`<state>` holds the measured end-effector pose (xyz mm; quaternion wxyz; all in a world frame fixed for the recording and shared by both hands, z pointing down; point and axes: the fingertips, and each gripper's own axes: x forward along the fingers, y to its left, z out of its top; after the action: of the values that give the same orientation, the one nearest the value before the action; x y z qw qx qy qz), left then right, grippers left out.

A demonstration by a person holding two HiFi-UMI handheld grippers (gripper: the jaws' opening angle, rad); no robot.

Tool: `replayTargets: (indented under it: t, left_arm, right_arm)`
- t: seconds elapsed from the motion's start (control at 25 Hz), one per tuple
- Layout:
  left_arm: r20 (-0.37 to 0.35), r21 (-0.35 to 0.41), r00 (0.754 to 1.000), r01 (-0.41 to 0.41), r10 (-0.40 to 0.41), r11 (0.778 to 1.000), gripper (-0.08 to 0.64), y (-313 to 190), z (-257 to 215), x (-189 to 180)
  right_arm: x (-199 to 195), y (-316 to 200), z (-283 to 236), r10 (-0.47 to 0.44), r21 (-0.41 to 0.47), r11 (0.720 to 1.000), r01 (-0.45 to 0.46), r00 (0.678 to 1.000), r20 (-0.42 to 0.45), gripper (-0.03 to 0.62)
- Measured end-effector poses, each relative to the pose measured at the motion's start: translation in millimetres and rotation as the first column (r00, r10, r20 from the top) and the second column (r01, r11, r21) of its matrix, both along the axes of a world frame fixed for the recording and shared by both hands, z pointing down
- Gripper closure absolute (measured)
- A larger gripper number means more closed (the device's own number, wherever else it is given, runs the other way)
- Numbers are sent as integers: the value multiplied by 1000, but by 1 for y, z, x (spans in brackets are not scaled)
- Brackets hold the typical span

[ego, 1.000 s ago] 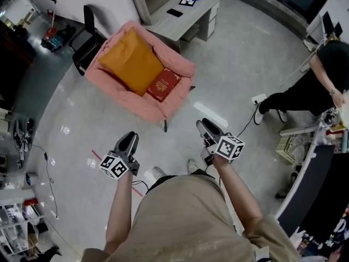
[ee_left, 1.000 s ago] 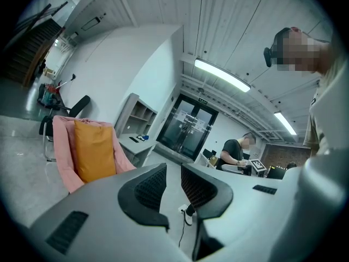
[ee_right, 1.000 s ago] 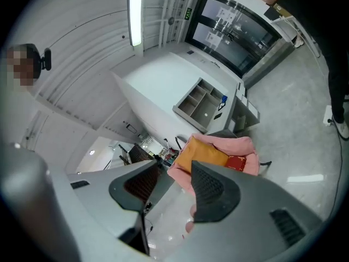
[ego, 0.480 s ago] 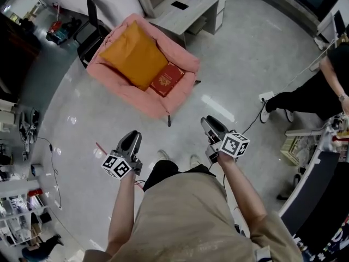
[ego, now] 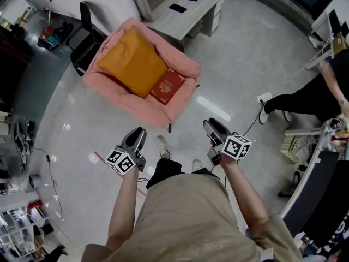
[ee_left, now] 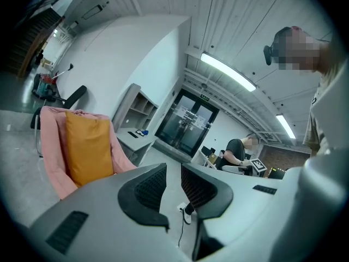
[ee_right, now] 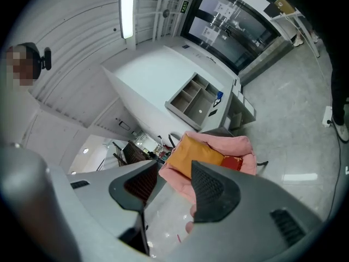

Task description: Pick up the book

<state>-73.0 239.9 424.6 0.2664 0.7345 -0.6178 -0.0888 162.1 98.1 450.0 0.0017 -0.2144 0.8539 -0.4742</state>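
The red book point(ego: 167, 85) lies flat on the seat of a pink armchair point(ego: 180, 103), beside an orange cushion point(ego: 131, 61) that leans on the backrest. Both grippers hang over the floor short of the armchair and point toward it. My left gripper point(ego: 138, 134) is open by a narrow gap, with nothing between its jaws point(ee_left: 173, 183). The right gripper point(ego: 210, 126) is open wider and also empty point(ee_right: 172, 187). In the right gripper view the book point(ee_right: 233, 162) shows past the right jaw. The left gripper view shows the armchair point(ee_left: 52, 146) and cushion point(ee_left: 87, 149), but not the book.
A grey desk point(ego: 185, 12) stands behind the armchair and a black office chair point(ego: 82, 29) to its left. A person in black point(ego: 322, 89) sits at the right by a counter. A socket and cable point(ego: 262, 99) lie on the glossy floor, and red tape point(ego: 98, 157) marks it near my left gripper.
The person has stepped toward the armchair, carrying both grippers forward and a little lower. The jaws of both look the same as before.
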Motion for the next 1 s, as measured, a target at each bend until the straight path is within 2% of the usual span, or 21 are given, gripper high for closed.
replayTargets:
  t: [0.32, 0.64, 1.0]
  left_arm:
    - [-35, 7, 991, -128, 128, 992, 488, -60, -1, -71]
    - [-66, 22, 974, -217, 218, 976, 488, -91, 11, -144]
    - [-91, 38, 957, -273, 275, 961, 488, -115, 27, -190]
  right_arm:
    - [-66, -19, -12, 81, 15, 997, -80, 995, -55, 403]
    - [-128, -31, -11, 161, 27, 987, -159, 979, -126, 400]
    - [-179, -43, -6, 216, 58, 976, -208, 957, -194, 400]
